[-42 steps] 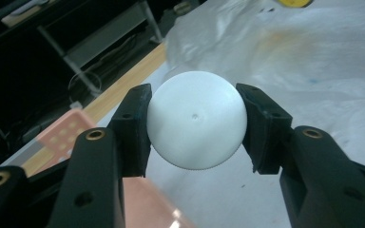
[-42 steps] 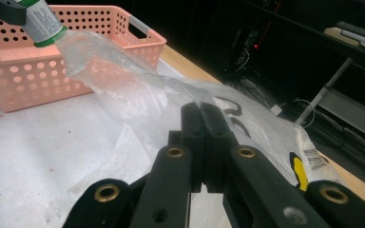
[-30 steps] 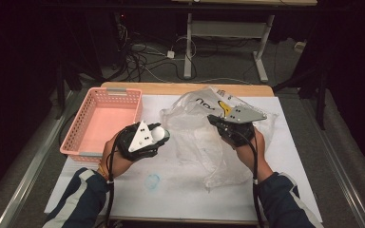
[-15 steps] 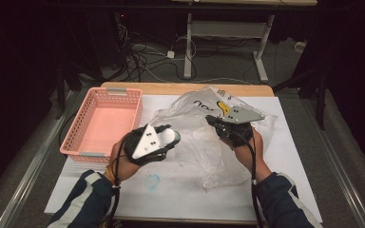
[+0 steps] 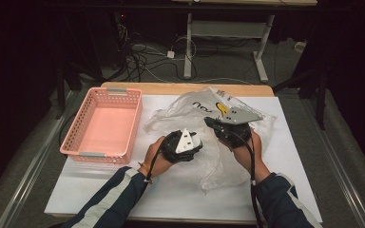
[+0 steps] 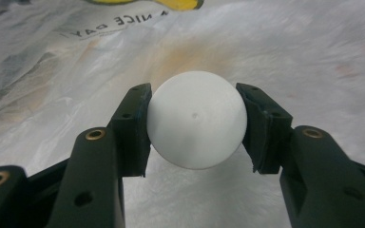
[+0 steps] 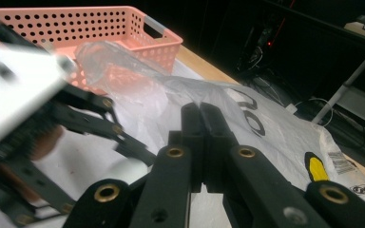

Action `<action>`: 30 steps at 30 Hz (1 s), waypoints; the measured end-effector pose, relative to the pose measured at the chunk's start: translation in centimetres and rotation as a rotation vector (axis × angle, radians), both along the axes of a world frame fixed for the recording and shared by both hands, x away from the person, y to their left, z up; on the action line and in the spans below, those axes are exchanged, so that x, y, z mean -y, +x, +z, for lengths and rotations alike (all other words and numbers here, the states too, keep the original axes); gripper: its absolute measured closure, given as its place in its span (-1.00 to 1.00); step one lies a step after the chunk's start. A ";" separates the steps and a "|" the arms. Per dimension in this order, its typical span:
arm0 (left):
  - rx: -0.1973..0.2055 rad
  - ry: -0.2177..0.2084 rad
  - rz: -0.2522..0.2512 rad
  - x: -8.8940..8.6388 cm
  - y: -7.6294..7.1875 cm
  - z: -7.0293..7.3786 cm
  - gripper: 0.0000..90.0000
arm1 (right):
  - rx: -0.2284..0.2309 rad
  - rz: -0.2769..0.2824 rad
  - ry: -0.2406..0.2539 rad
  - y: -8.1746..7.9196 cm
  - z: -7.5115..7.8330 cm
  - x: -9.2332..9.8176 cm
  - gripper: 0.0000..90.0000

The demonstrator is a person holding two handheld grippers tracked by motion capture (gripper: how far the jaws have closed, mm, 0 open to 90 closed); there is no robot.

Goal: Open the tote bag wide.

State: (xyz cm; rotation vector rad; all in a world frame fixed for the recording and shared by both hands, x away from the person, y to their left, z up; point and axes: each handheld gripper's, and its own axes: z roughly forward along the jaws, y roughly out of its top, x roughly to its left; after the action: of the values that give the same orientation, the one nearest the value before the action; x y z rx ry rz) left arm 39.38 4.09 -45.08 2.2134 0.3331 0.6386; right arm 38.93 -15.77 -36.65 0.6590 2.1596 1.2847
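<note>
A white ball (image 6: 196,118) sits between the pads of my left gripper (image 6: 195,102), which is shut on it. In the high view that gripper (image 5: 195,145) hangs low over a crumpled clear plastic bag (image 5: 190,107) with black lettering and a yellow mark. Close to its right, my right gripper (image 5: 210,122) points left. In the right gripper view its jaws (image 7: 200,111) are pressed together on a fold of the bag (image 7: 266,128), holding the film up. The left gripper (image 7: 52,118) shows blurred at the left of that view. Behind the ball lies the bag's film (image 6: 290,47).
A pink perforated basket (image 5: 102,154) stands at the table's left on the white sheet (image 5: 171,190), and its rim (image 7: 100,23) is beyond the bag. The wooden table edge (image 5: 185,88) lies at the back. Cables and desk legs are on the floor behind.
My left gripper has moved right and down, from beside the basket to the bag next to the right gripper. The right gripper and the raised bag have stayed put.
</note>
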 end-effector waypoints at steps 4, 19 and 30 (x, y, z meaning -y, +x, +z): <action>-0.032 -0.044 0.017 1.0 1.3 -1.1 0.08 | -0.021 0.003 -0.005 0.3 -0.4 0.0 1.00; -0.034 -0.074 0.076 2.4 2.9 -1.7 -0.08 | -0.050 0.011 -0.045 0.7 -1.5 -0.5 1.00; 0.005 -0.061 0.028 -0.1 -0.9 0.4 -0.33 | -0.054 0.019 -0.053 0.5 -1.5 -0.4 1.00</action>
State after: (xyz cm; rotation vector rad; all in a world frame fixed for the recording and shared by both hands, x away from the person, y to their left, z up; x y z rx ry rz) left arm 38.51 4.14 -44.72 2.1525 0.3768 0.6402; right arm 39.44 -15.36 -38.17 0.6597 2.2410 1.2282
